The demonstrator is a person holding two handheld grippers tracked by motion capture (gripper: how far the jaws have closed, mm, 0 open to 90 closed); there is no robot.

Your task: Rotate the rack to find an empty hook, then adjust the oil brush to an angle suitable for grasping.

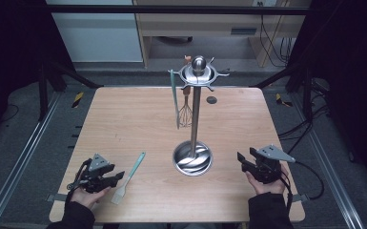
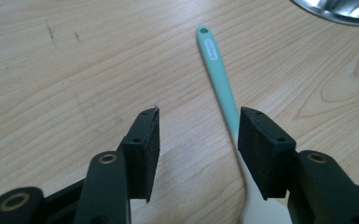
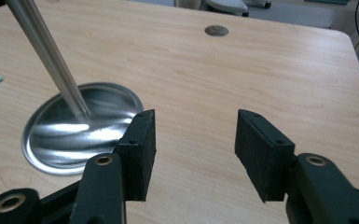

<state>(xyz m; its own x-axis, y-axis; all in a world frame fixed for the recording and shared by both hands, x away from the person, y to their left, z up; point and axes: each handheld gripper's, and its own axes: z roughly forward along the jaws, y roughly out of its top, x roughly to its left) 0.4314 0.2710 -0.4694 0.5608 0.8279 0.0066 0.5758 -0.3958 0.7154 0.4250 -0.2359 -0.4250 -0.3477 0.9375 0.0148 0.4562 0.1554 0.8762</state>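
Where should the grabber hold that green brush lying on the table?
Best guess: the thin teal handle of the brush, near its middle. It lies flat, beside the left gripper, whose jaws stand open. Come straight down, one pad each side, avoiding the soft pale head.

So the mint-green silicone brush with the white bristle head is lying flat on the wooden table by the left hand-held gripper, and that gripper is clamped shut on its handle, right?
Not quite. The mint-green silicone brush does lie flat on the wooden table by the left hand-held gripper, but that gripper is open. The left gripper view shows the jaws apart with bare wood between them; the handle runs past the right-hand jaw, ungripped.
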